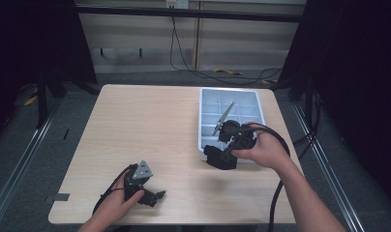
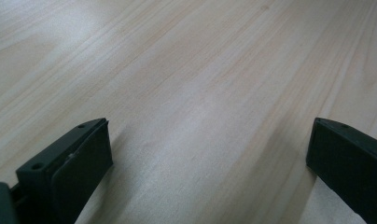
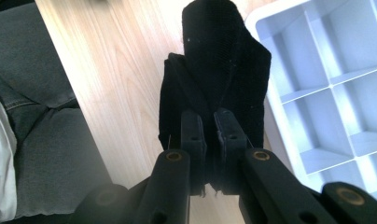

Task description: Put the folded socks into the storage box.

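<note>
High view: the light wooden worktop (image 1: 150, 125) carries a pale grey tray (image 1: 231, 104) split into compartments, set toward the far right side. The compartments that can be seen hold nothing.

Right gripper (image 1: 221, 155) is held in the person's right hand (image 1: 266, 151) at the near left corner of the tray, hanging over the worktop beside the tray rim. Its jaws are clamped on a piece of black cloth (image 1: 220, 157). A grey three-cornered plate stands up from the gripper over the tray, and a thick black cable trails back along the forearm.

Right gripper view: the two jaws stand nearly together, with the black cloth (image 3: 214, 79) pinched between them. The cloth hangs bunched and folded past the jaw tips, its far end rising to a rounded peak. It lies over bare wood, just beside the tray's (image 3: 326, 84) white rim. Whether its lower end touches the worktop cannot be told.

Left gripper (image 1: 152, 197) sits near the front left edge of the worktop, held in the left hand (image 1: 115, 205), well apart from the tray and cloth.

Left gripper view: the jaws stand wide apart, with bare wood grain (image 2: 200, 93) between them and nothing gripped.
</note>
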Demonstrator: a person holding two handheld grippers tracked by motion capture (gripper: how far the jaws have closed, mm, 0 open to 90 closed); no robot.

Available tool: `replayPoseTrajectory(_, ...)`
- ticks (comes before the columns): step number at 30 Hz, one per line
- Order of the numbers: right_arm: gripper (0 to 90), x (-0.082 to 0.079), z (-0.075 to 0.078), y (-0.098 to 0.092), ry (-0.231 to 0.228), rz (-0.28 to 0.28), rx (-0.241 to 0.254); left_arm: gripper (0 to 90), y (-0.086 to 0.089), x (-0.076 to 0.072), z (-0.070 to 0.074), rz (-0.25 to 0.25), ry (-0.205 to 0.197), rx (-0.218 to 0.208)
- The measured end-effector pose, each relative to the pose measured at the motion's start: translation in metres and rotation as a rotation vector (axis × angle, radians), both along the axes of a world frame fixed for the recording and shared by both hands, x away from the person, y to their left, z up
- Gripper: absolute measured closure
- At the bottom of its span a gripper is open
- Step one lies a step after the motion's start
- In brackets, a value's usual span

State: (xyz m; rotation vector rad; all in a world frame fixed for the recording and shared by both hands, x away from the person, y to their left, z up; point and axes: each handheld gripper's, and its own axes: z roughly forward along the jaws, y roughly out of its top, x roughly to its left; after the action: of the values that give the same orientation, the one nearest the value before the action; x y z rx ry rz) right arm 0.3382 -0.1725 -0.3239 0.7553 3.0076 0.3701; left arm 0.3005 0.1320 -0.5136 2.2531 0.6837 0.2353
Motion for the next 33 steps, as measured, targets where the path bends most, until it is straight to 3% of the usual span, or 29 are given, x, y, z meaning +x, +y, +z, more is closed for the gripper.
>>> replayPoseTrajectory(5,84.2,0.009,0.011,0.000,-0.014,0.000,-0.011,0.0,0.000,0.000,0.000,0.000,0.000,0.000)
replayPoseTrajectory(14,84.2,0.025,0.016,0.001,-0.044,-0.020,-0.017,0.0,0.000,0.000,0.000,0.000,0.000,0.000)
replayPoseTrajectory(25,84.0,0.047,0.013,0.004,-0.061,-0.043,-0.031,0.0,0.000,0.000,0.000,-0.001,0.000,0.000)
replayPoseTrajectory(33,83.9,0.059,-0.001,0.008,-0.065,-0.045,-0.047,0.0,0.000,0.000,0.000,-0.001,0.000,0.000)
